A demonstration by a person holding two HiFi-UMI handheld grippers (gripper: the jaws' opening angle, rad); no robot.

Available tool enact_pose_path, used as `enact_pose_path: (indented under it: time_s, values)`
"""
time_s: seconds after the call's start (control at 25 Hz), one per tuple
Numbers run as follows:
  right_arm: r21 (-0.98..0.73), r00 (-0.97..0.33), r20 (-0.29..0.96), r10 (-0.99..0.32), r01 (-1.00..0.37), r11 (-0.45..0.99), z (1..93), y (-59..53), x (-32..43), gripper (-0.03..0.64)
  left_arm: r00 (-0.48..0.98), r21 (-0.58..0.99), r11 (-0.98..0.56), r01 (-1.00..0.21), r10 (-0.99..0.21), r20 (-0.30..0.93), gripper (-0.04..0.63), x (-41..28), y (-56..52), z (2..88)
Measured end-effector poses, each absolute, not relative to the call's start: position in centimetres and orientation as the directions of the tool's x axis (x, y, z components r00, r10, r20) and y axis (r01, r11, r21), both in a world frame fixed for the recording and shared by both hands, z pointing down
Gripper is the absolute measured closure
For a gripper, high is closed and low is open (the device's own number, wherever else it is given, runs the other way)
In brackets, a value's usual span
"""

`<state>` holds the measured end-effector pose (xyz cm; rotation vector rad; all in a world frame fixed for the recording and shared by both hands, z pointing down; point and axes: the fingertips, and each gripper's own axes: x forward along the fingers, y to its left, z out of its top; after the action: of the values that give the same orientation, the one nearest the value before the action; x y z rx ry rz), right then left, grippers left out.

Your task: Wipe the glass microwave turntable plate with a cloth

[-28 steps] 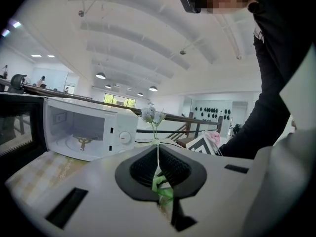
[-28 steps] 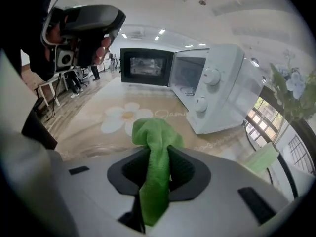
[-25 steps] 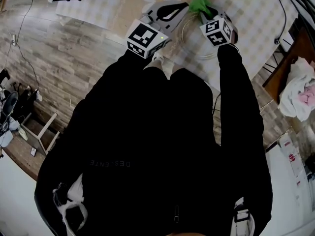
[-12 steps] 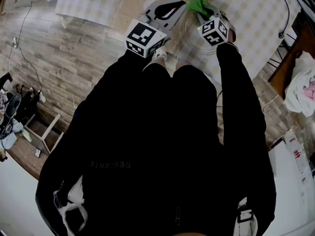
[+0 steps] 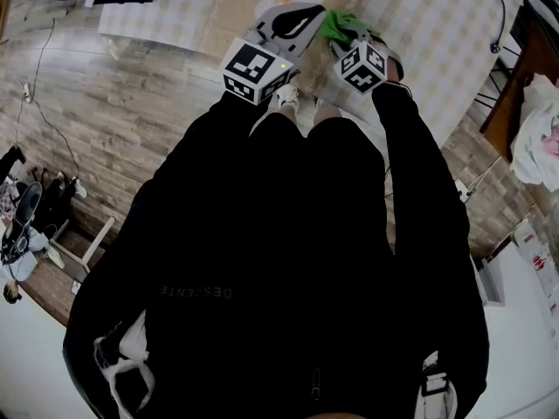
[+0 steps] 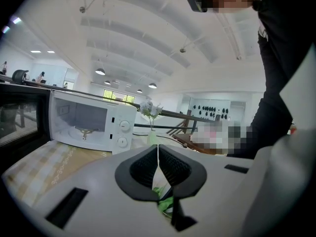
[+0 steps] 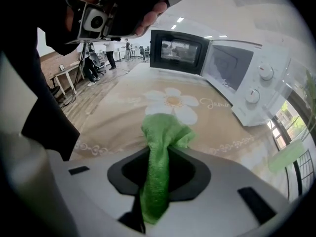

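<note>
Green microfibre cloth, bunched into 1 thick fold, is pinched between the jaws of the right gripper, its crumpled end sticking out past the tips. Clear glass turntable plate shows only faintly at the right gripper view's right edge, pose unclear.

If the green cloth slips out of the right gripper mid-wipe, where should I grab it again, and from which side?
Probably the narrow gathered neck of the green cloth, where the right gripper is shut on it now. Come in from the tail end, along the strip, so the fuller bunched end sticks out beyond the tips as the wiping pad.
</note>
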<state>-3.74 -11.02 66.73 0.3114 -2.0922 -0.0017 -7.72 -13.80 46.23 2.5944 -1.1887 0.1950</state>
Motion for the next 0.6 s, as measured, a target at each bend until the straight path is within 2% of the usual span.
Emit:
enact_pose_path:
  time_s: [0.6]
  values:
    - [-0.004,-0.494,0.863,-0.109,-0.221,0.975,66.5,-2.3,-4.6,0.517,0.713,0.190,-0.688,-0.700,-0.656,0.250,0.574,-6.4,-11.1,46.1]
